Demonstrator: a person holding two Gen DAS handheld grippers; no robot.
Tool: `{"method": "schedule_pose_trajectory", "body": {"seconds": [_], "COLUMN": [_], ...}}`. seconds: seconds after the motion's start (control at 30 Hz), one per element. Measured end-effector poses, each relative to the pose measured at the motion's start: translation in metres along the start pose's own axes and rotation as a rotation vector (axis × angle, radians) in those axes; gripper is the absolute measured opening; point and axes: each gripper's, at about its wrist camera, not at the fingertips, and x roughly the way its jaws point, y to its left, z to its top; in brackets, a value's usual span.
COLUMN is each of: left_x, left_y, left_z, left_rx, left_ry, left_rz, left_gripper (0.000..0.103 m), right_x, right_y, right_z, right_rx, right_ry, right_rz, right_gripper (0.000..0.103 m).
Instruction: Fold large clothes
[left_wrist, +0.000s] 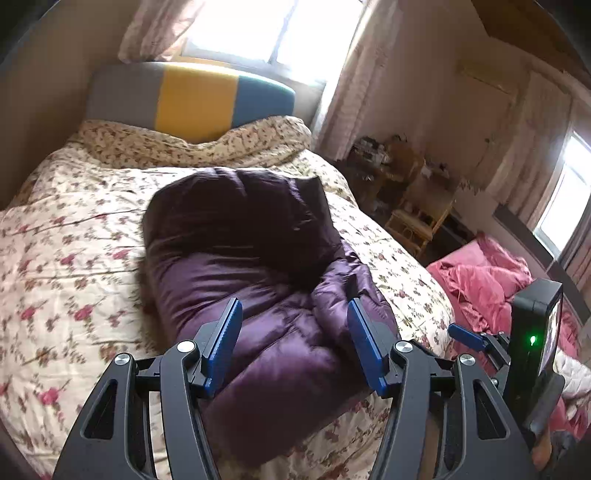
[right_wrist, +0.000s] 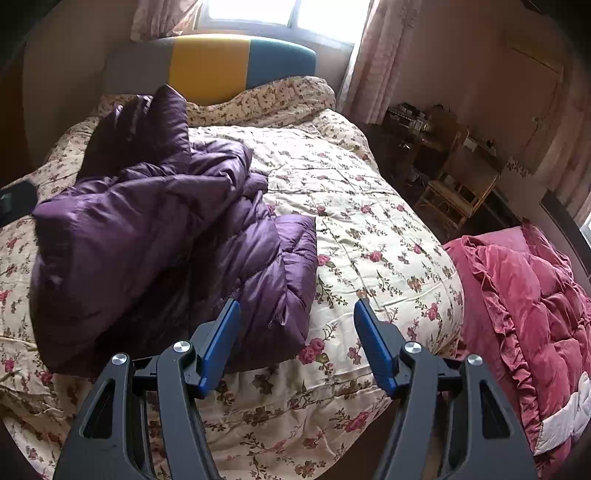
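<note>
Our left gripper (left_wrist: 295, 343) spread above purple puffer jacket (left_wrist: 240, 258), our right gripper (right_wrist: 297, 341) spread, jacket at its left, floral quilt (right_wrist: 369, 240) beneath

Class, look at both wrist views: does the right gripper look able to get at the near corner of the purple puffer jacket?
Probably yes. The right gripper is open and empty, and the purple puffer jacket lies uncovered on the floral quilt, with nothing between them.

the left gripper (left_wrist: 295, 343) is held tilted downward with its jaws parted and nothing pinched between the blue pads (left_wrist: 225, 343). the right gripper (right_wrist: 295, 343) is likewise angled down, its jaws spread wide and empty.
</note>
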Motion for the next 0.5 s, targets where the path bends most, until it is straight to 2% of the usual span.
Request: {"method": "schedule_pose_trajectory", "body": {"seconds": [0.13, 0.3, 0.5], "left_x": [-0.017, -0.018, 0.001], "left_y": [0.028, 0.070, 0.070], "left_z": [-0.011, -0.029, -0.041], "left_rx": [-0.088, -0.188, -0.176], "left_ry": [-0.015, 0.019, 0.076], "left_rz": [0.040, 0.114, 0.119], "left_gripper": [0.059, 0.059, 0.059], "right_x": [-0.012, -0.031, -0.046], "right_y": [0.003, 0.018, 0.037], "right_z": [0.004, 0.013, 0.021], "right_rx": [0.002, -0.024, -0.050], "right_ry": [-0.021, -0.065, -0.094], "right_rz": [0.023, 0.065, 0.115], "right_gripper": [0.064, 0.064, 0.066]}}
